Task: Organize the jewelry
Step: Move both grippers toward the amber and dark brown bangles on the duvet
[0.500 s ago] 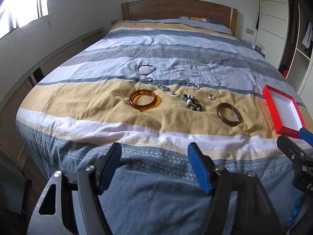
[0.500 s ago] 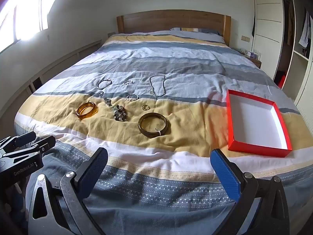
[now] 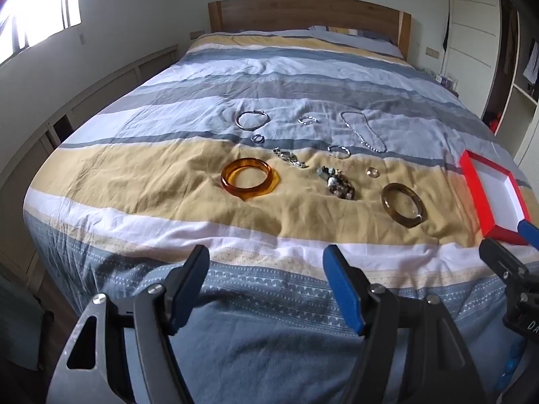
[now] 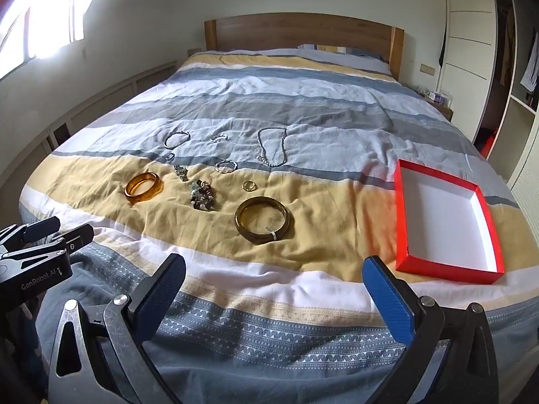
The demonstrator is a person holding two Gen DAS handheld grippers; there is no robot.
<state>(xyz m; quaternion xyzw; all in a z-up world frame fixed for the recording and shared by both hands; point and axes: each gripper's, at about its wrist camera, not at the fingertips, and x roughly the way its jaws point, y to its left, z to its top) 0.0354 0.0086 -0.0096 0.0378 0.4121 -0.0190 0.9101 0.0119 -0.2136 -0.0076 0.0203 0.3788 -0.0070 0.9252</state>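
Comparison with the views half a second earlier shows no displacement of any item; both cameras frame the bed point(image 4: 303, 107) almost identically. Judgement: the task has not started, and no piece is in the box yet.

Left tongs point(image 3: 266, 286): jaws apart, nothing between them, lower centre of the left view. Right tongs point(image 4: 274, 289): jaws wide apart, nothing between them, lower centre of the right view.

The jewelry lies on the yellow and grey stripes, centre of frame. The amber bangle point(image 4: 143, 187) lies flat at centre left; the dark bangle point(image 4: 262, 224) lies flat at centre. The chain necklace point(image 4: 273, 148) forms a narrow loop with its long axis running towards the headboard. The red box point(image 4: 404, 222), empty, sits at the right, its long axis running from lower edge to upper edge.
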